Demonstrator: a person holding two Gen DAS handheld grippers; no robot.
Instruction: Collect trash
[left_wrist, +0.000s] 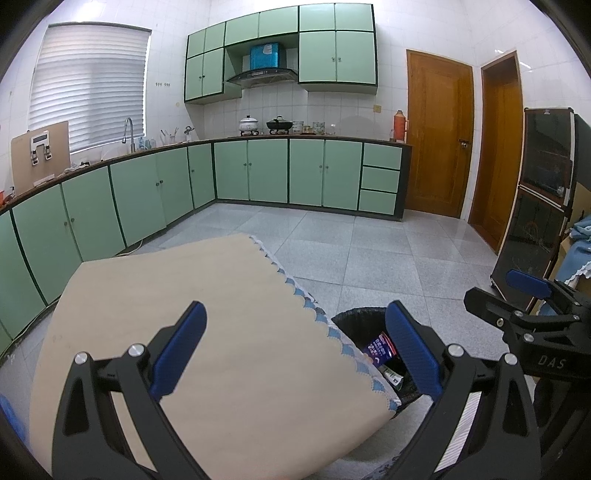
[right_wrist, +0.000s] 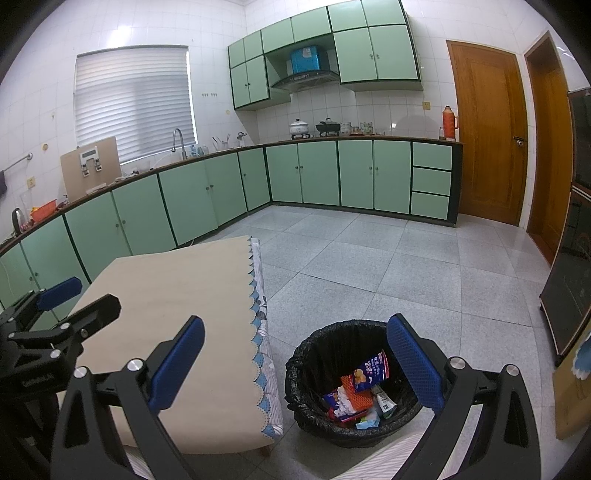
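both grippers (left_wrist: 295, 350) (right_wrist: 295, 362) gape (empty) above trash bin (right_wrist: 314, 373).

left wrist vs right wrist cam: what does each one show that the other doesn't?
Only the left wrist view: the tall dark glass-front cabinet in full, and the right gripper from the side, open and empty.

Only the right wrist view: the whole black-lined trash bin with its pile of wrappers, including the orange packet, plus the left gripper from the side, open.

Both: the beige table cover with blue scalloped edge, the purple snack wrapper in the bin, green kitchen cabinets, wooden doors. No trash visible on the table.
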